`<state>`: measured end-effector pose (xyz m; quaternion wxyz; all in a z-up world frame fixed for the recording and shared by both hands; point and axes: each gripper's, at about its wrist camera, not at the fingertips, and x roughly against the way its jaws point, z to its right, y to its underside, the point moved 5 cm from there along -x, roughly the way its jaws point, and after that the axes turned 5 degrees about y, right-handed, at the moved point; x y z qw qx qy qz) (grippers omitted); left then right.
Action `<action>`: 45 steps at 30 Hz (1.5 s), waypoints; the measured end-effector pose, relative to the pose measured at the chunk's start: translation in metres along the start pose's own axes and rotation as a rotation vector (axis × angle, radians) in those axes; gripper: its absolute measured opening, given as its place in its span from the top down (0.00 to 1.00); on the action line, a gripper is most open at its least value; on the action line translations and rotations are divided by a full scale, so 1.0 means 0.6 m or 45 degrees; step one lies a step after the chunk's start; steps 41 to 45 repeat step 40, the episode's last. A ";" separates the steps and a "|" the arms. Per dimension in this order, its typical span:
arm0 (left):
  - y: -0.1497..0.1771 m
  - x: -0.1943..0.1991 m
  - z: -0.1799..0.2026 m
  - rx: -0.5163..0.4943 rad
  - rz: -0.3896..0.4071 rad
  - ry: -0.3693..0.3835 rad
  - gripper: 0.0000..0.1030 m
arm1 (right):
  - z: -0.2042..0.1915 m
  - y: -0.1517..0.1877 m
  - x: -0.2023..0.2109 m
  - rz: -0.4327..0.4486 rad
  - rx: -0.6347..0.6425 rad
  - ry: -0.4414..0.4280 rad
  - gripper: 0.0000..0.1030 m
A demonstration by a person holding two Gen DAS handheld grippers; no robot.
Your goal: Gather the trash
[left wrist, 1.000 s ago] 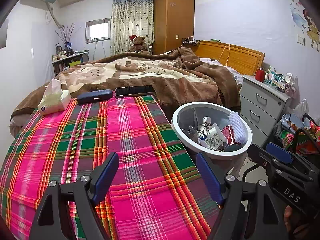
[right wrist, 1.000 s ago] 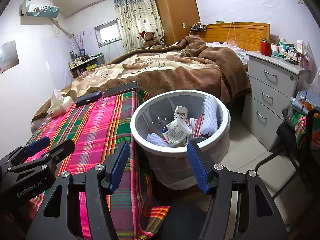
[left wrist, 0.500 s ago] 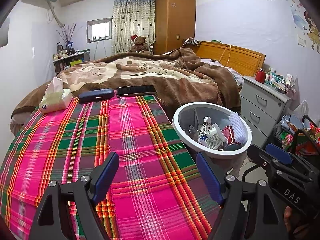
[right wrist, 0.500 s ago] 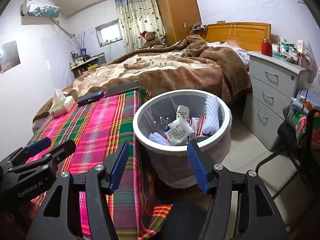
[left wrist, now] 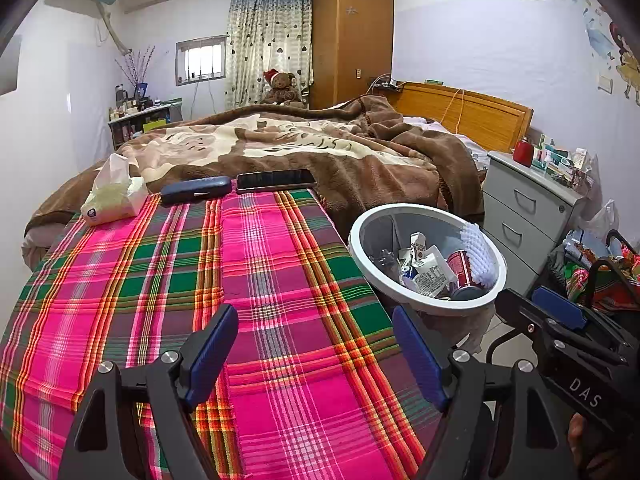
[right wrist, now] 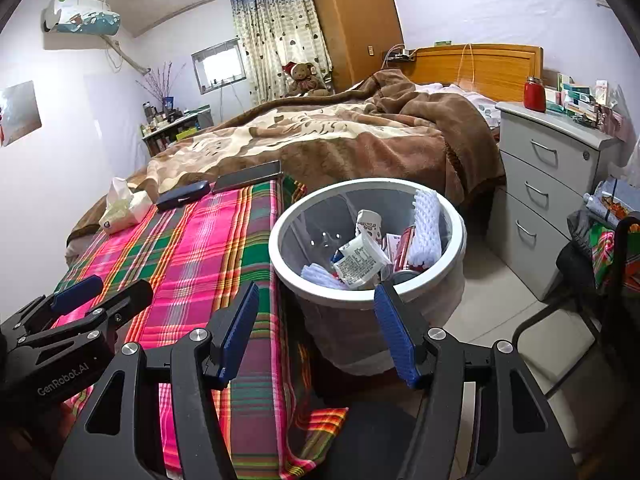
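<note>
1. Bedroom scene: a plaid cloth [left wrist: 260,280] is spread over the near end of a bed, with a white waste bin [right wrist: 280,264] set just beside its edge on the floor.
2. Trash is seen already in the bin: a crumpled carton [right wrist: 358,260], a red can [left wrist: 460,266] and a white foam net [right wrist: 426,220].
3. Light, soft handling is judged likely for such pieces; the carton would be best pinched across a flattened fold, the can around its wall.
4. A tissue pack [left wrist: 114,196], a dark case [left wrist: 196,190] and a phone [left wrist: 276,180] are left at the cloth's far end.
5. The left gripper [left wrist: 316,352] and right gripper [right wrist: 316,332] are held with jaws spread, nothing between them.
6. Against the earlier frames, nothing is seen to have changed; both grippers are kept in place.
</note>
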<state>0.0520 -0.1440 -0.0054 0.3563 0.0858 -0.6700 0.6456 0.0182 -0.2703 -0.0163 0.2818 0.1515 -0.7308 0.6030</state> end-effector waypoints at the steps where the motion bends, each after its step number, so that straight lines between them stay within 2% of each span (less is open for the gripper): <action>1: 0.000 0.000 0.000 0.001 0.000 0.000 0.23 | 0.000 0.000 0.000 0.000 0.000 0.000 0.40; 45: 0.001 -0.002 0.003 0.011 0.004 0.002 0.23 | -0.009 0.006 0.004 -0.003 -0.004 -0.013 0.40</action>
